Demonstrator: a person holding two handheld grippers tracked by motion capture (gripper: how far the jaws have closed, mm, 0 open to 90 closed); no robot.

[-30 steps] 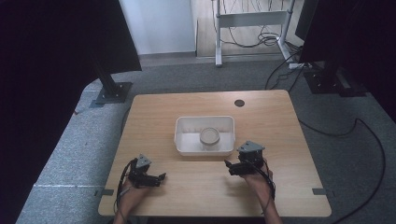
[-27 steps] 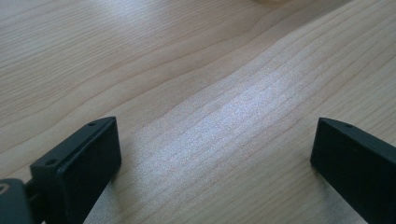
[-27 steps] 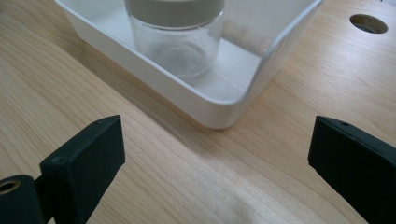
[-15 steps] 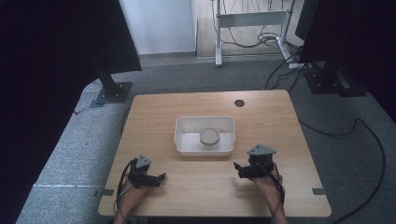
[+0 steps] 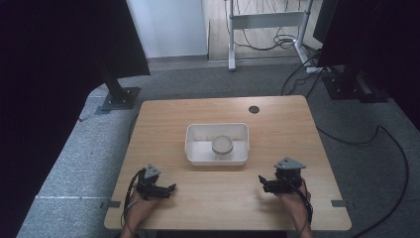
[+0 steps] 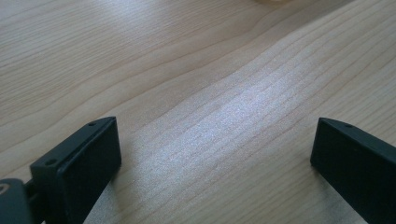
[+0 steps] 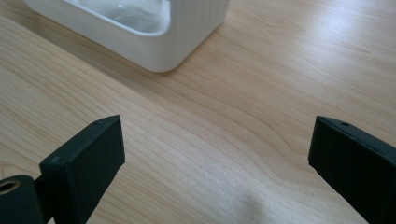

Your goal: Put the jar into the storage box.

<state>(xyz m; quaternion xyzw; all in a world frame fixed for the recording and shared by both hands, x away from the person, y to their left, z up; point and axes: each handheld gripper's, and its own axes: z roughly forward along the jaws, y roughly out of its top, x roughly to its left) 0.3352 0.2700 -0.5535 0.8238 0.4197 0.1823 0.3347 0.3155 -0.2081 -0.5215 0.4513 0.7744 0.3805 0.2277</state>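
A white rectangular bin [image 5: 195, 144] stands at the middle of the wooden table [image 5: 277, 124]; a round beige disc-like object [image 5: 222, 146] lies inside it. My left gripper [image 5: 171, 188] rests near the table's front left, jaws pointing right, open over bare wood [image 6: 215, 121]. My right gripper [image 5: 261, 183] is at the front right, jaws pointing left, open with nothing between them. In the right gripper view [image 7: 215, 154] a corner of the white bin [image 7: 187, 32] lies ahead, well beyond the jaws.
A dark round hole [image 5: 254, 109] sits near the table's far edge. Black stands [image 5: 119, 96] and cables [image 5: 386, 148] lie on the grey carpet around the table. Bare wood stretches between the two grippers.
My right gripper has moved away from the bin, to the right and toward the front edge. The left gripper has stayed put.
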